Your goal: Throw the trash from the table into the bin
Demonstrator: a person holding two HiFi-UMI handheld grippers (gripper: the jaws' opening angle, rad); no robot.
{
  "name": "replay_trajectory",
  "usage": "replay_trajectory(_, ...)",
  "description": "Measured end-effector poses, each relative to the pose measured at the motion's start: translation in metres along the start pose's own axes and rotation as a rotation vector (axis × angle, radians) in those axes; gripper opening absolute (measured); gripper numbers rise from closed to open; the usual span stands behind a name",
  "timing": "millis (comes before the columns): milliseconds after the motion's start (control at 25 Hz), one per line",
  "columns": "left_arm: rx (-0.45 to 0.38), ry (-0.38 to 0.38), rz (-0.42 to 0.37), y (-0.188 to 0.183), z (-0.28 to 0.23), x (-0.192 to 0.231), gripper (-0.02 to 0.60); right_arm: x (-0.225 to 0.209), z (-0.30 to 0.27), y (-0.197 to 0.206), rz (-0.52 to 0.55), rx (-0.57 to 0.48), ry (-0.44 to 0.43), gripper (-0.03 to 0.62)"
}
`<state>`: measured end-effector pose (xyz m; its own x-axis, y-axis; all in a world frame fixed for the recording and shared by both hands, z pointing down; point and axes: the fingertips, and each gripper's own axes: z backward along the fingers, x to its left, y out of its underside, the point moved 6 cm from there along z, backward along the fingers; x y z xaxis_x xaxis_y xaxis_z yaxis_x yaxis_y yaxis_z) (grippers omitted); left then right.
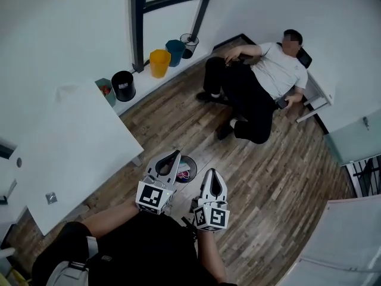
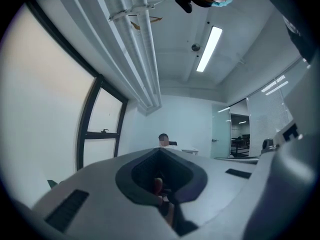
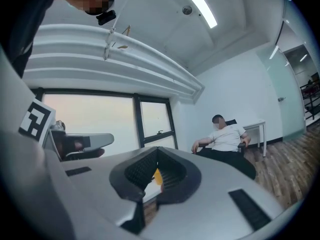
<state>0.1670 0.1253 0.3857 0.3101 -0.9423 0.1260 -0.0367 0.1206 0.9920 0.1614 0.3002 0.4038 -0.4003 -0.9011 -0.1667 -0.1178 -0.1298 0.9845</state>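
Bench (image 1: pixel 77 136) left: small grey scrap (image 1: pixel 52 198) lies by near edge. Left claw (image 1: pixel 176 154) clenched, nothing held, over floor bin (image 1: pixel 193 164) with trash inside. Right claw (image 1: pixel 212 172) clenched, nothing held, just right of bin. Seated person (image 1: pixel 268 76) far right.

The left tongs (image 1: pixel 173 155) and right tongs (image 1: pixel 213 173) are held side by side close in front of the body. Both point forward, about level, with their marker cubes turned up toward the head. Each pair has its jaws closed tip to tip, with nothing gripped. The left forearm (image 1: pixel 110 217) comes in from the left and the right forearm (image 1: pixel 211 260) from below.
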Motion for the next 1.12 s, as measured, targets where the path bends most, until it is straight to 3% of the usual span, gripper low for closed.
replay_trajectory(360,-0.041,-0.037,-0.028,-0.013,0.011,0.001,-0.003,0.0,-0.004,0.0,0.003,0.0,-0.026,0.006)
replay_trajectory(600,-0.082,-0.117,-0.06,-0.028,0.029,0.0,-0.003,0.001,-0.011,-0.005,0.026,0.006,-0.111,0.006)
replay_trajectory(720,-0.116,-0.211,-0.07,-0.023,0.046,-0.003,-0.003,0.008,-0.016,-0.003,0.031,0.005,-0.211,0.006)
replay_trajectory(880,-0.093,-0.375,-0.071,-0.021,0.077,-0.006,-0.003,0.025,-0.019,-0.005,0.039,0.009,-0.386,0.006)
replay_trajectory(1120,-0.075,-0.692,-0.106,-0.011,0.172,0.006,-0.003,0.094,-0.01,0.014,0.029,0.039,-0.695,0.005)
